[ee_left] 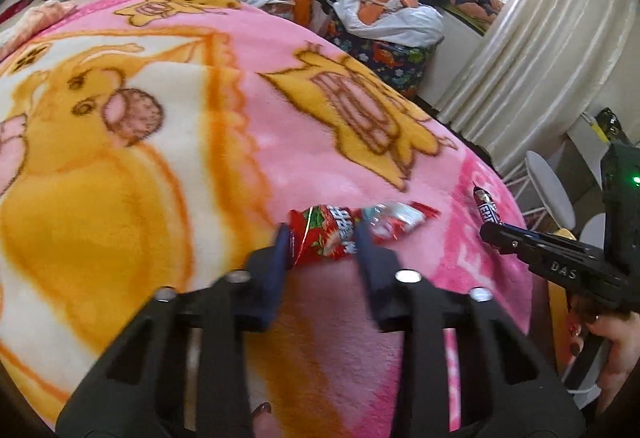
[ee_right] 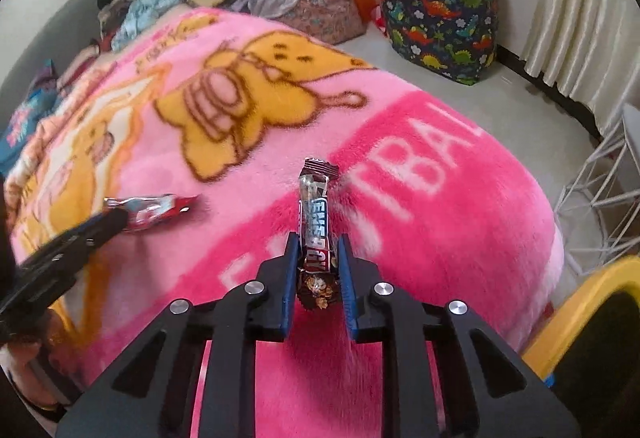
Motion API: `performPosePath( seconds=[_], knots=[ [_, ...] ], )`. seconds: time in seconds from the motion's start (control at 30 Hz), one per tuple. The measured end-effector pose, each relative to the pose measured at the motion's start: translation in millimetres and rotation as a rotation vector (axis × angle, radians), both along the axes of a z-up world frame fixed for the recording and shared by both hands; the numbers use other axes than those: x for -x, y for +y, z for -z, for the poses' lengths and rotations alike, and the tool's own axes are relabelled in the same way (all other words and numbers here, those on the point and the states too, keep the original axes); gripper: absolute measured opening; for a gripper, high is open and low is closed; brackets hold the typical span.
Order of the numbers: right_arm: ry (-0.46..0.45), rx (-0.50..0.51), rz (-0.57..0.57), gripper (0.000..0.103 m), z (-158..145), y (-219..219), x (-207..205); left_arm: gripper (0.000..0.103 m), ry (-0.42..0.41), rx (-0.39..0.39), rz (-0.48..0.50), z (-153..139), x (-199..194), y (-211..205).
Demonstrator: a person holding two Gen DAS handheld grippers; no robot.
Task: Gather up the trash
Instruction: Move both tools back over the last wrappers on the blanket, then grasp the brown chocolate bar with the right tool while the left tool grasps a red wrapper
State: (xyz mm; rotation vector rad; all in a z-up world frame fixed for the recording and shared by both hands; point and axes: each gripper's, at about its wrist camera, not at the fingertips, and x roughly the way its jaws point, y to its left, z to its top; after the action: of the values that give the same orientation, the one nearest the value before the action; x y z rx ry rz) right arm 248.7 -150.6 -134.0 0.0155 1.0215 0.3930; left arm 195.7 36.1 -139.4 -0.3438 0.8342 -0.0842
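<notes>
Pink blanket [ee_left: 248, 126] fills both views, clothes heap upper left. We have left gripper [ee_left: 322, 238] clamped on red wrapper [ee_left: 332, 234], frame centre. Right gripper [ee_right: 318, 258] clamped on chocolate bar wrapper [ee_right: 316, 214], centre of its view. Both wrappers on blanket, not lifted. Yellow bin [ee_right: 580, 322] lower right: our guess, drop point. Left: lift, carry, drop.

Two wrappers lie on the blanket [ee_right: 460, 198] near its edge: candy wrapper [ee_left: 340, 226] left, bar wrapper [ee_right: 316, 222] right.
</notes>
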Motion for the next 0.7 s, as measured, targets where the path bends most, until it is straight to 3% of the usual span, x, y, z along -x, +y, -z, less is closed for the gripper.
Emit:
performPosePath(
  seconds=[0.07,0.2,0.7],
  knots=[
    [-0.015,-0.050,0.024,0.019,-7,-10,10,0.011,-0.006,0.000,0.024,-2,2,-7],
    [-0.053,-0.120,0.064,0.019,-21,-31,29,0.007,-0.025,-0.002,0.051,-8,5,-20],
    [-0.137,-0.222,0.206,0.019,-51,-104,80,0.007,-0.113,0.006,0.213,-52,22,-104]
  ],
)
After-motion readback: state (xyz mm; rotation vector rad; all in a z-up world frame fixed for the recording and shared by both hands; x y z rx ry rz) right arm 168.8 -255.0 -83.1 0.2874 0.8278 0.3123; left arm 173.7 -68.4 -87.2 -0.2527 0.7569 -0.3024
